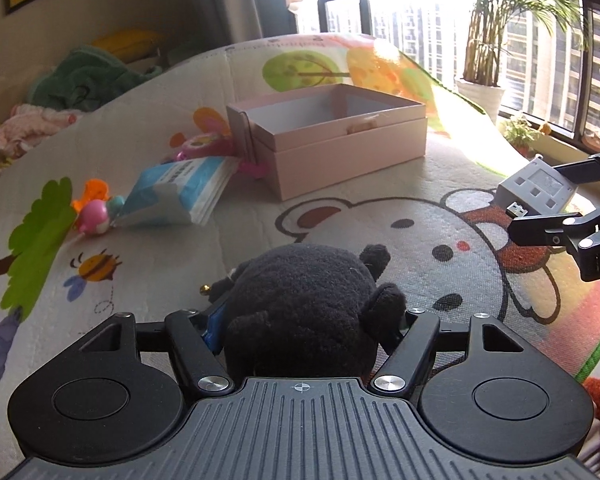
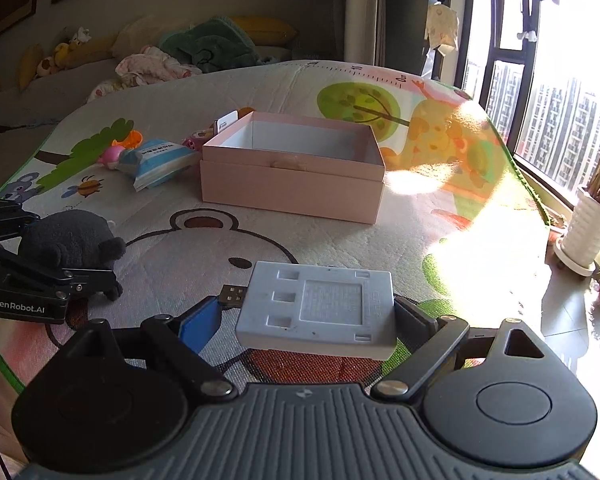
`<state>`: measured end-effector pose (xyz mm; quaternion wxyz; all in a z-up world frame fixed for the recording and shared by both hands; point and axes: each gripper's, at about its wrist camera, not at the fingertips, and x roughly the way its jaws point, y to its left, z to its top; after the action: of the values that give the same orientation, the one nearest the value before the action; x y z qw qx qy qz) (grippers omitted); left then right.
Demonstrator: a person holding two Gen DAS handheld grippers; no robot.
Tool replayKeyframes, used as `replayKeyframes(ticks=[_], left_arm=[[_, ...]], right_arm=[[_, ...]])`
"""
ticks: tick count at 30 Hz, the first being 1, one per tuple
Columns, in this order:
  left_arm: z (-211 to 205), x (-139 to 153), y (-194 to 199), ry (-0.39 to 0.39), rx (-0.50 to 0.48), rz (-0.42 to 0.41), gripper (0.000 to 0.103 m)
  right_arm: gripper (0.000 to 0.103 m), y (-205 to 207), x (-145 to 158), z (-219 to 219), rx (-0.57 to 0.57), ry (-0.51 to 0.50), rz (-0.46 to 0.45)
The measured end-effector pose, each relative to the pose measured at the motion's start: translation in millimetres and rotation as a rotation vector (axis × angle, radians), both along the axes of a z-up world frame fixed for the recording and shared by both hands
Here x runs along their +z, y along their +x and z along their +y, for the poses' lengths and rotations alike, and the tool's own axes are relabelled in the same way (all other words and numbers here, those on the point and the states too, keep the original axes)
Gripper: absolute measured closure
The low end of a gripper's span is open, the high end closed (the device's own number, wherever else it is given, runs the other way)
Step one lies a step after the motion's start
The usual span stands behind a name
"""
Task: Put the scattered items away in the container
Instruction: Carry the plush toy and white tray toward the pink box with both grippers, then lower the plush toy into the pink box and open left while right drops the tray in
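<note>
Left tool (image 1: 306, 320): clenched on the black plush toy (image 1: 308, 300), its fingers pressing the toy's sides above the play mat (image 1: 380, 232). Right tool (image 2: 312, 316): clenched on the grey charger block (image 2: 320, 308), held flat, USB plug pointing left, lifted off the mat. The two tools sit side by side, well apart.

Pink box (image 2: 296, 168): open, at the mat's far middle, interior bare where visible. Just left of the box: tissue pack (image 1: 180, 196), touching a pink ring toy (image 1: 198, 146) at the box's left wall. Further left: small pink-and-orange toy (image 1: 94, 210). Potted plant (image 2: 592, 224) on the floor, far right.
</note>
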<state>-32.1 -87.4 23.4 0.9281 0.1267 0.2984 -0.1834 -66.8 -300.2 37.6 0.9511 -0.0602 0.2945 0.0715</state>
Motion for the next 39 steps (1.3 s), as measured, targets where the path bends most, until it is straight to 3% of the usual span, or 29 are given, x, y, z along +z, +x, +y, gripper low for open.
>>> replayKeyframes(ticks=[4,7,11,15,18,22,24,25,27,31,39], left_arm=[[-10,24,9,0.000,-0.078,-0.060,0.029],[-22,54,32,-0.033,-0.107,-0.147,0.029],[-47,90,78,-0.091,-0.142,-0.280,0.028],[-77,98,128,-0.070,-0.177,-0.352,0.028],[-91,89,171,-0.056,-0.173,-0.331,0.028],[-95,67,220,-0.035,-0.172,-0.253,0.024],[-91,63,230,-0.036,-0.165,-0.243,0.016],[-83,65,229,-0.068,-0.177,-0.248,0.007],[-69,69,219,-0.115,-0.193,-0.273,0.005],[-38,68,189,-0.128,-0.171,-0.285,0.002],[27,30,150,-0.133,0.028,-0.125,0.001]], right_arm=[[0.012,6,9,-1,0.034,-0.008,-0.010],[0.012,23,33,-8,0.026,-0.001,-0.079],[0.012,67,76,-23,-0.001,0.041,-0.203],[0.012,125,111,-34,-0.026,0.064,-0.310],[0.012,172,122,-41,-0.033,0.131,-0.298],[0.012,227,114,-45,-0.040,0.189,-0.231],[0.012,253,103,-45,-0.051,0.196,-0.188],[0.012,264,97,-43,-0.057,0.196,-0.169],[0.012,281,86,-41,-0.061,0.200,-0.129],[0.011,308,62,-35,-0.033,0.256,-0.015],[0.008,301,60,-20,-0.050,0.256,0.012]])
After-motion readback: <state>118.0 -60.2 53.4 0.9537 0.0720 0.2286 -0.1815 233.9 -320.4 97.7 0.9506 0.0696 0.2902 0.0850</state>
